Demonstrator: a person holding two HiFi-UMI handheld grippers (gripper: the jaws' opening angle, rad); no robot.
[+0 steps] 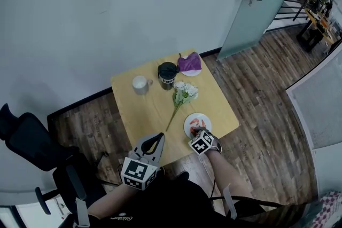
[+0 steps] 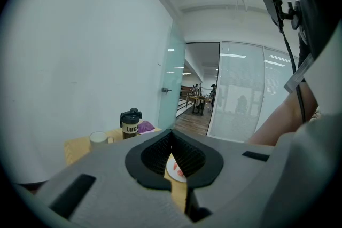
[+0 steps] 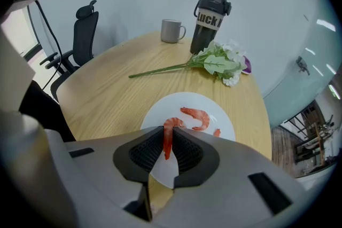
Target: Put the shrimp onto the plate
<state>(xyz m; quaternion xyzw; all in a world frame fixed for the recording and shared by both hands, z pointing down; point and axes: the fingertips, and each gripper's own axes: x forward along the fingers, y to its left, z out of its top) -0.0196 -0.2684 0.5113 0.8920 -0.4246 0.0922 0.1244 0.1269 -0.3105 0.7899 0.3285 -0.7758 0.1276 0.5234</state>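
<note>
Where the jaws of the right gripper (image 3: 170, 135) close, they pinch a pink shrimp (image 3: 167, 141) between the black pads, its curled end sticking out past the tips. That shrimp hangs over the near part of a white plate (image 3: 157, 115); whether it touches the plate I cannot tell. A second shrimp (image 3: 199, 116) lies flat on the plate just beyond it, and a small red piece (image 3: 216, 132) shows at the plate's right side. The plate sits near the front edge of a wooden table (image 3: 101, 88).

The left gripper (image 2: 172, 133) has its jaws shut tip to tip with nothing between them. In the head view it is held at the table's near edge, left of the plate and apart from it.

Farther back on the table a stem of white flowers (image 3: 216, 64) lies on its side. Behind it stand a black tumbler (image 3: 209, 17) and a grey mug (image 3: 171, 31), with a purple cloth (image 1: 189, 64) at the far corner. A black office chair (image 3: 85, 34) stands beside the table.
</note>
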